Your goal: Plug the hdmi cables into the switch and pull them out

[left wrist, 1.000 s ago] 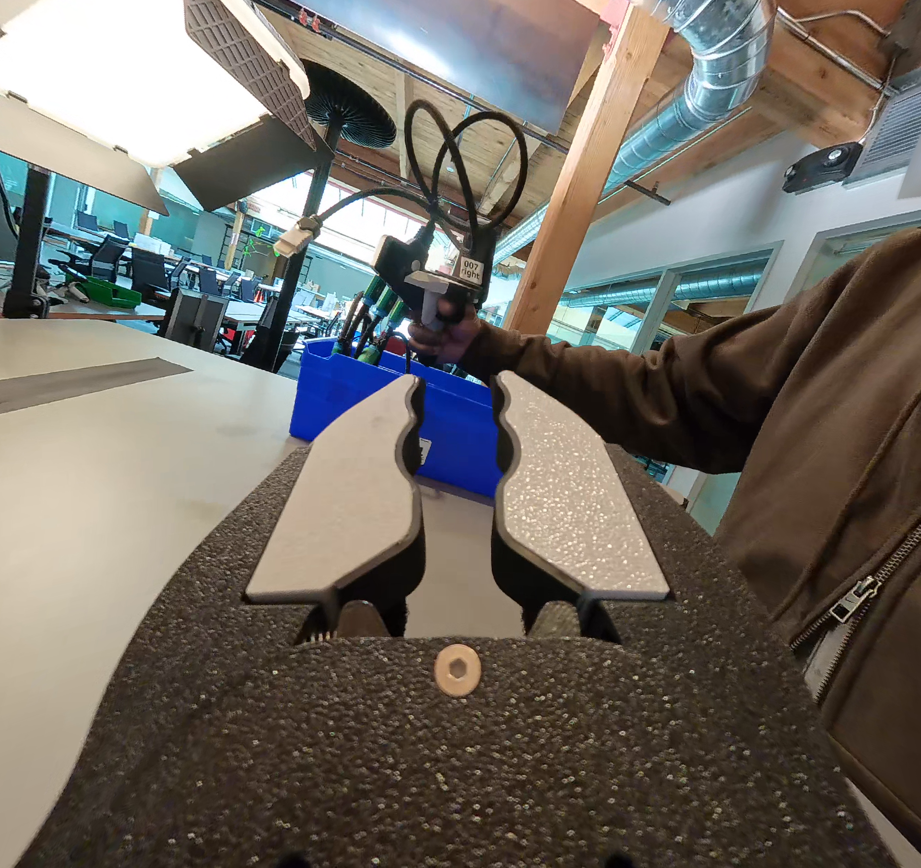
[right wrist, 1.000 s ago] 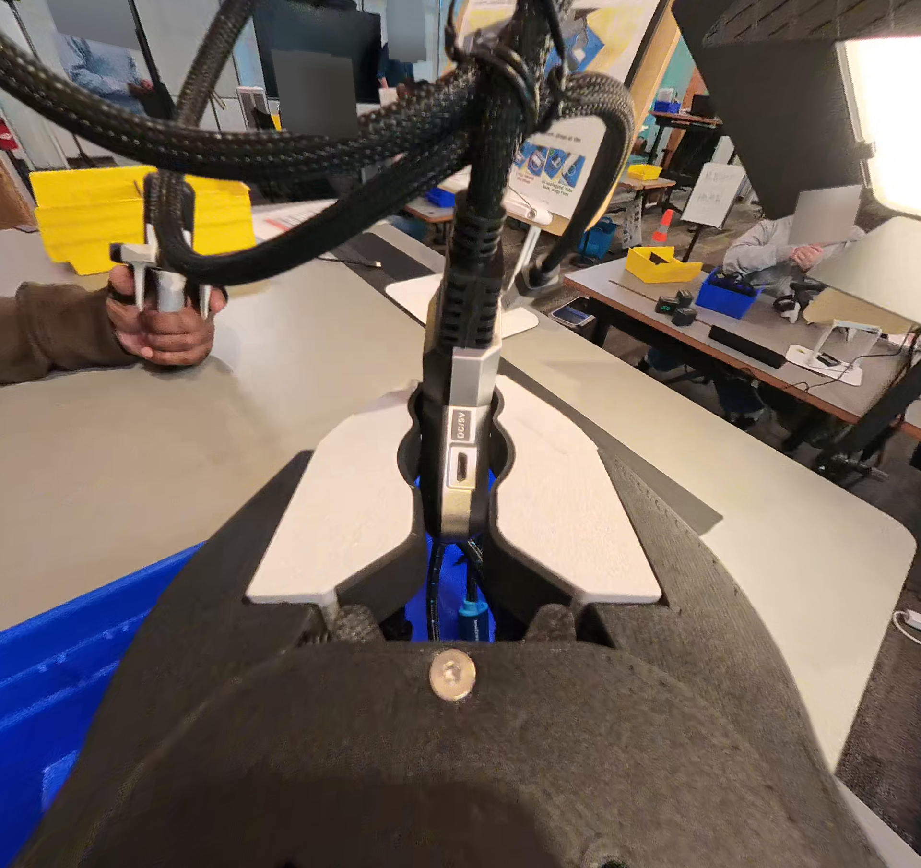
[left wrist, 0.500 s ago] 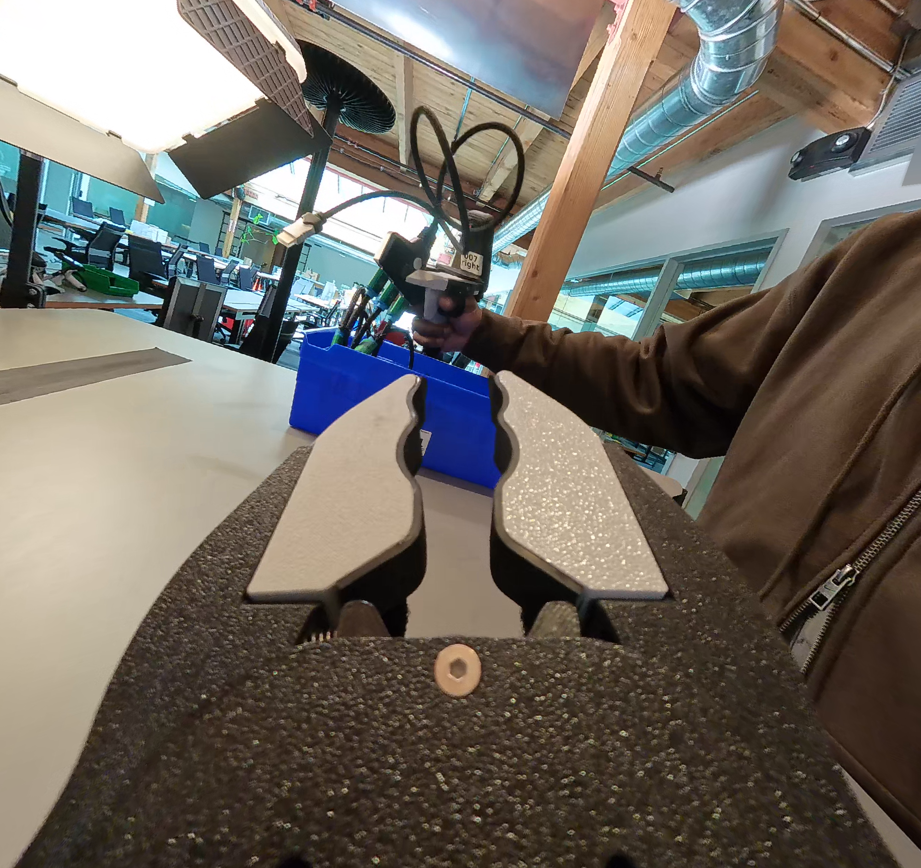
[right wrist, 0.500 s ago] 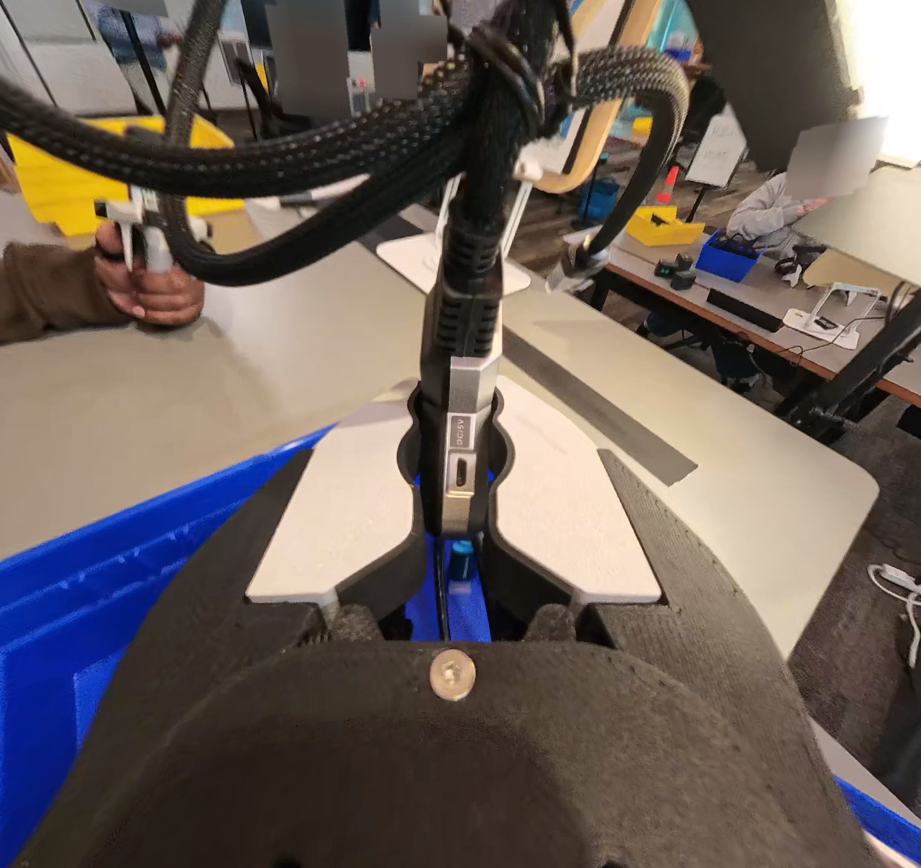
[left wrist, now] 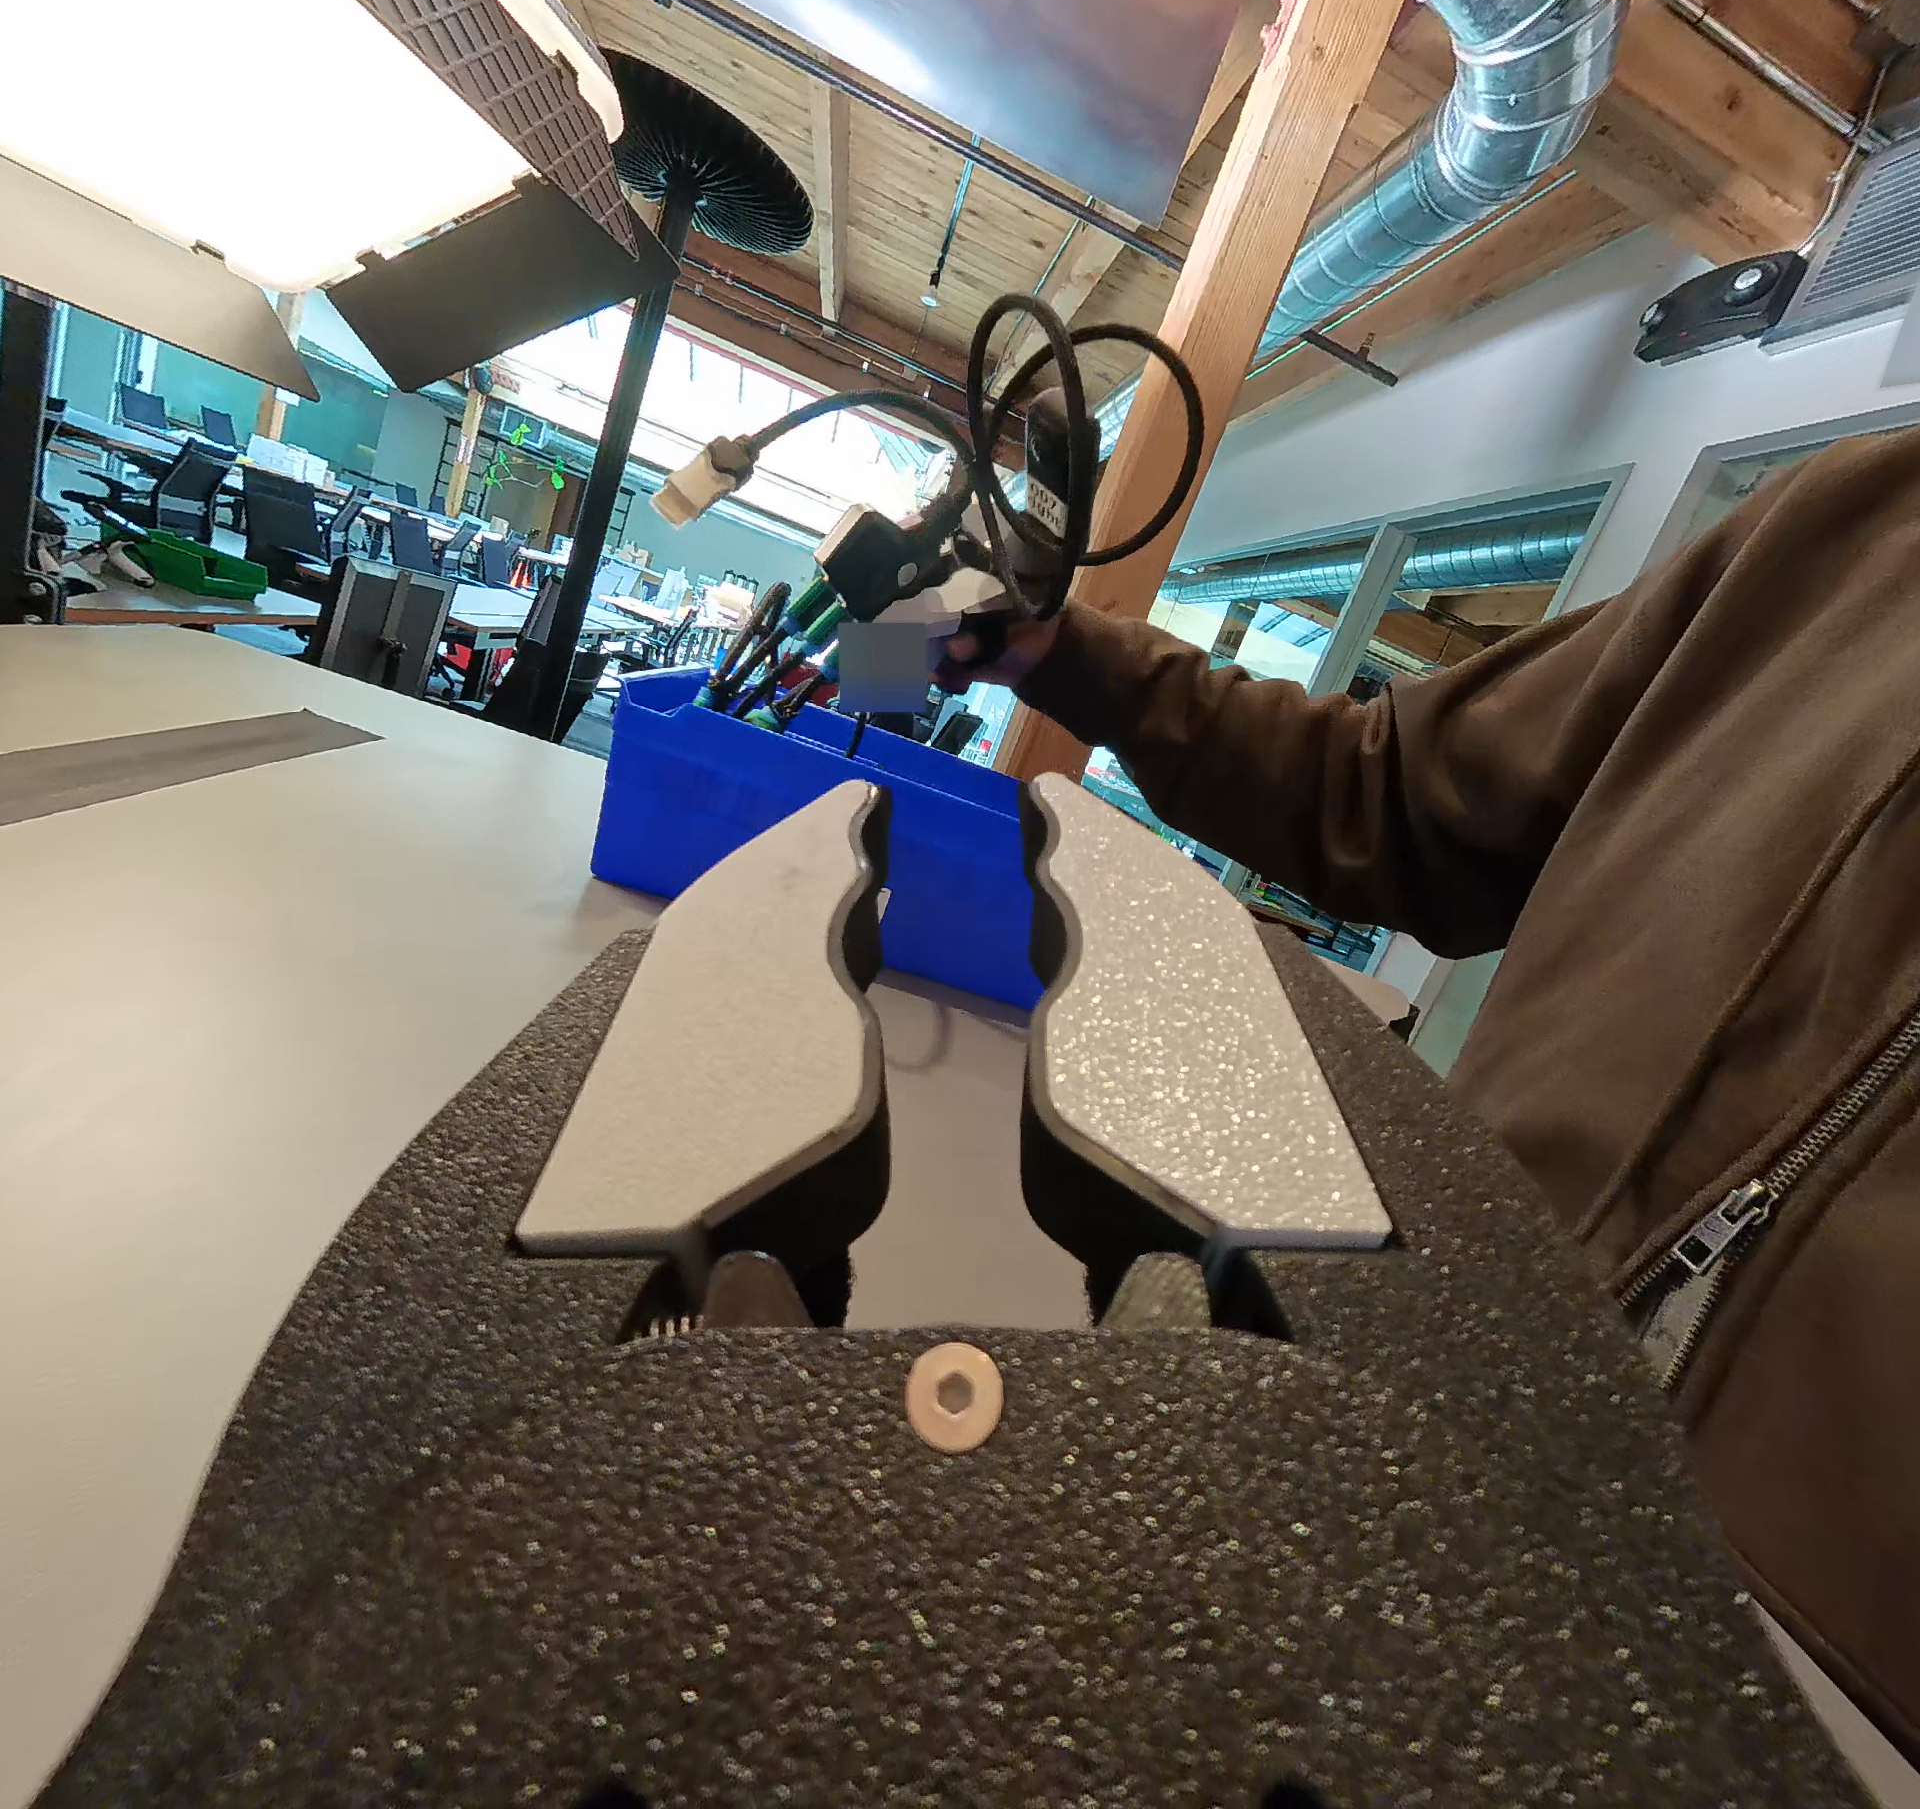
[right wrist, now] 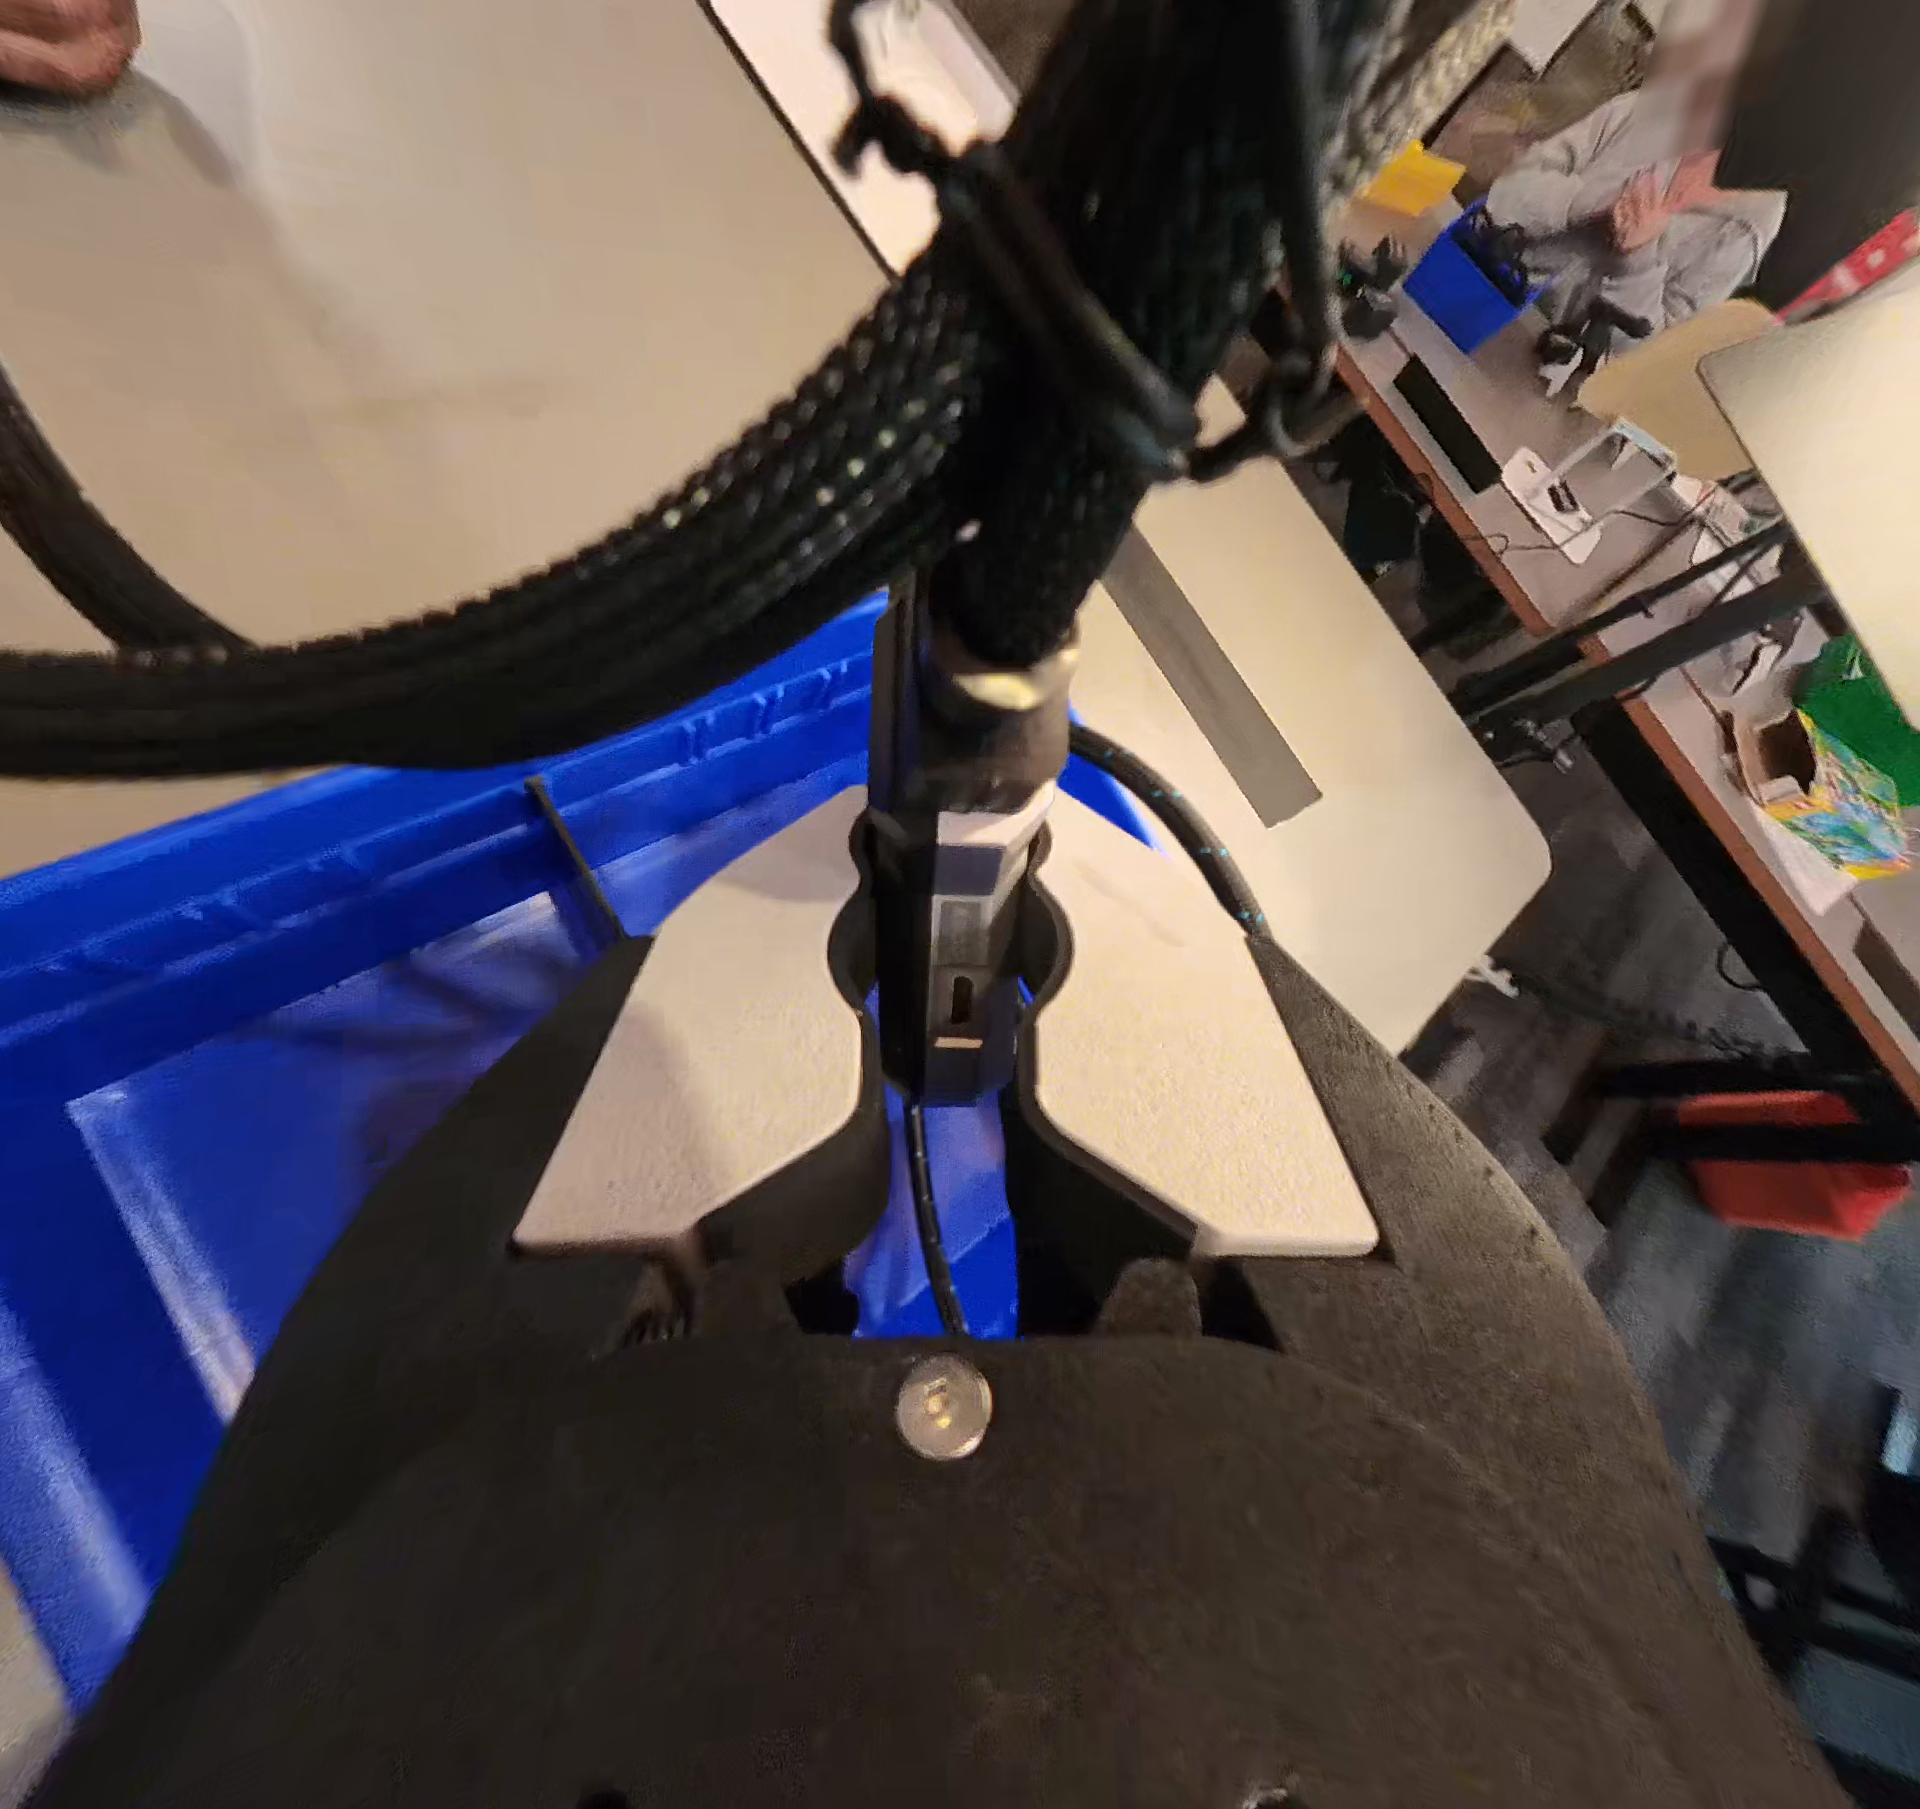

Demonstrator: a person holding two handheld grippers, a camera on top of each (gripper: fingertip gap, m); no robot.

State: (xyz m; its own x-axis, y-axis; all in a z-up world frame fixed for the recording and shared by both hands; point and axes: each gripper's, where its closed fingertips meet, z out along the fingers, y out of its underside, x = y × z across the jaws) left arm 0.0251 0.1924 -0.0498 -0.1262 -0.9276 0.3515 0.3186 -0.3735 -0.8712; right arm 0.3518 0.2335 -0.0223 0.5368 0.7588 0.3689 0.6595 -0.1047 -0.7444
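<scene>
Right wrist view: right gripper (right wrist: 951, 938) pinches black-and-silver adapter (right wrist: 961, 938) trailing braided cable (right wrist: 623, 554); left gripper (left wrist: 954, 886) spread, bare.

Motion-blurred throughout the right wrist view: braided black cable bundle (right wrist: 644, 554) cut off at the left and top edges, its far end unseen. Hand (right wrist: 62, 3) clipped by the upper left corner. Blue bin (right wrist: 312, 886) partly covered by the gripper body, contents mostly hidden. In the left wrist view, brown sleeve (left wrist: 1558, 803) cut at the right edge.
</scene>
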